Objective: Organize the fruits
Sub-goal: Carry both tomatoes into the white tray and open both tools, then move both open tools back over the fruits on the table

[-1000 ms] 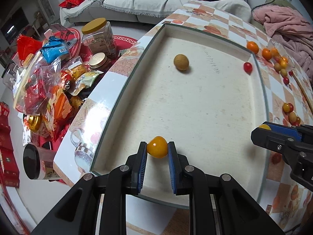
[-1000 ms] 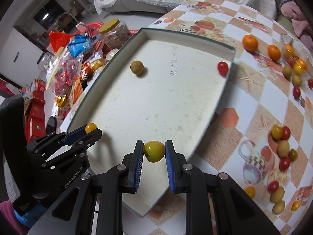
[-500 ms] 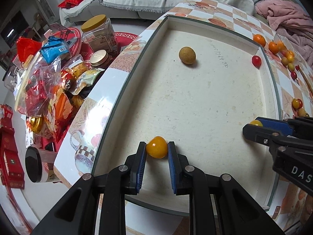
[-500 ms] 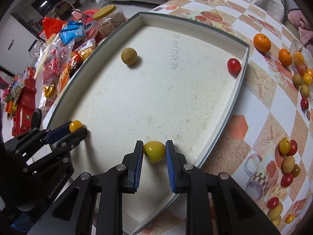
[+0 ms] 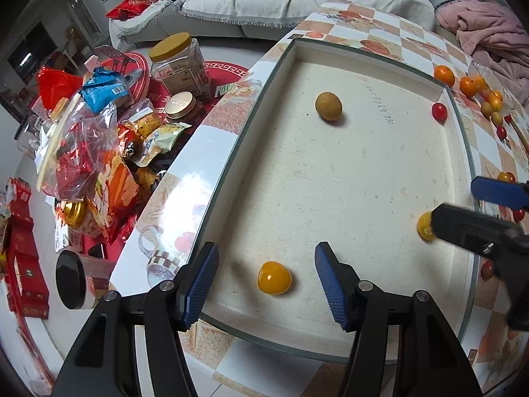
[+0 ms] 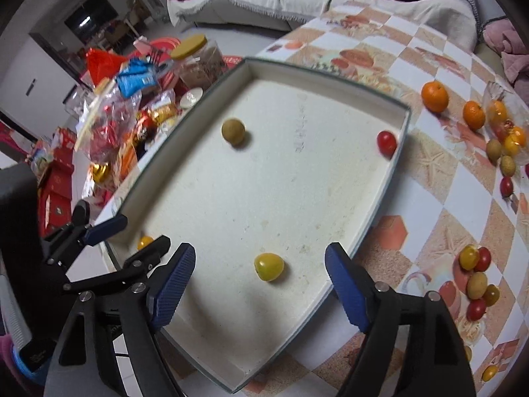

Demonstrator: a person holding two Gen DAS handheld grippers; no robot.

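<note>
A white tray [image 5: 231, 152] with a green rim lies on the tiled table. My left gripper [image 5: 267, 255] hangs over its near left corner. Its jaws are opening, and an orange-yellow tomato [image 5: 274, 278] rests on the tray floor between the pads, free of both. At the tray's near right side my right gripper [image 6: 259, 254] is opening too, with a yellow tomato [image 6: 268, 266] lying loose between its fingers. Farther back in the tray sit a brown round fruit [image 5: 328, 106] and a red cherry tomato [image 5: 439, 111]. Each view shows the other gripper at its edge.
Oranges [image 6: 434, 96] and a cluster of small tomatoes [image 6: 477, 278] lie loose on the table right of the tray. Left of the table, lower down, are snack bags [image 5: 99, 139] and a yellow-lidded jar [image 5: 178, 63]. A sofa stands behind.
Both grippers were shut on their tomatoes; their jaws have now spread wide and each tomato lies on the tray floor. Neither hand has shifted much.
</note>
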